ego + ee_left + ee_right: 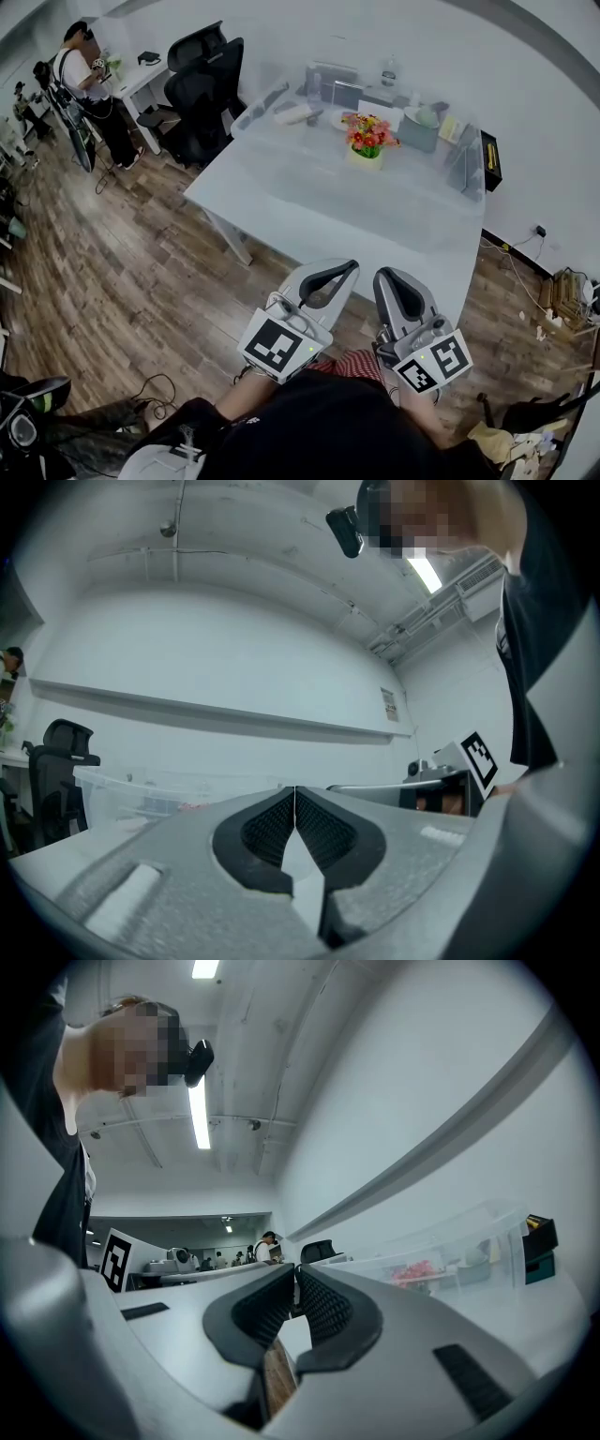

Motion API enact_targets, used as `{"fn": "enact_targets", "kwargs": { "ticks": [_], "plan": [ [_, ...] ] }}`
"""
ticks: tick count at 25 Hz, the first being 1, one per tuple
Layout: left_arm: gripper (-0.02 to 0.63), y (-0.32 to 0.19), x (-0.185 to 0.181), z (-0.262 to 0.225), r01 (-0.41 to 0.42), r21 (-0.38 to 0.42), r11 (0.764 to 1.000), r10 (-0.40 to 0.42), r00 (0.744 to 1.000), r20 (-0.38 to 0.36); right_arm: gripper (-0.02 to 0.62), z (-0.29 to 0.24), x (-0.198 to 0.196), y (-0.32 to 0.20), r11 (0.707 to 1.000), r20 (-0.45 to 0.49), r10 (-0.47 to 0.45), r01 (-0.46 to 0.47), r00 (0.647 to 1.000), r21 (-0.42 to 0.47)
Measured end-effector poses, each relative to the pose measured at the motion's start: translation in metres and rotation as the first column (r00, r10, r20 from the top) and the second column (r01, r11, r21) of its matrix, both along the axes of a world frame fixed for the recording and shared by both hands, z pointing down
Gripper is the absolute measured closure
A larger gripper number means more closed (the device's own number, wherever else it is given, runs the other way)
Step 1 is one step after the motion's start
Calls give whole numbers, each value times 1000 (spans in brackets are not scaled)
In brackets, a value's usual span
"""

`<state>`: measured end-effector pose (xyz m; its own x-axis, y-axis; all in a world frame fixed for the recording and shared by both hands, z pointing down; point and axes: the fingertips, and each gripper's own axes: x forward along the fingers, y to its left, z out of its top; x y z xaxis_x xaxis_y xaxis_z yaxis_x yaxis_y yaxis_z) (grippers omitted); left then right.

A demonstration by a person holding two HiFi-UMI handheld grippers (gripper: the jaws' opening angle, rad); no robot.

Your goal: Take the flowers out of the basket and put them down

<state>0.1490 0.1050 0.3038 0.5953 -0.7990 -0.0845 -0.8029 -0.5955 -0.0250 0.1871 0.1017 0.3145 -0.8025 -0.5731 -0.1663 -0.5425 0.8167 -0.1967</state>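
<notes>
A bunch of red, orange and pink flowers (369,132) stands in a small pale basket (365,157) far back on the white table (309,192). In the right gripper view the flowers (413,1270) show as a small pink blur behind clear plastic. Both grippers hover close to my body, short of the table's near edge and far from the flowers. My left gripper (352,267) is shut with nothing in it; its tips (295,789) meet. My right gripper (382,277) is also shut and empty, tips (296,1269) together.
Clear plastic bins, a bottle (388,73) and a grey bowl (418,128) line the table's far side. Black office chairs (202,94) stand at the far left, where a person (89,89) works at another desk. Cables and clutter lie on the wood floor at right.
</notes>
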Motion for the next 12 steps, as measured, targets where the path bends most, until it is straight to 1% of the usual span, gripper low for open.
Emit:
{"fn": "enact_targets", "kwargs": {
  "ticks": [7, 12],
  "plan": [
    [601, -6, -5, 0, 19, -6, 1000, -19, 1000, -15, 583, -3, -1, -9, 1000, -4, -4, 4, 1000, 9],
    [601, -19, -15, 2, 45, -5, 999, -45, 999, 1, 583, -2, -12, -23, 999, 8, -34, 34, 999, 14]
  ]
}}
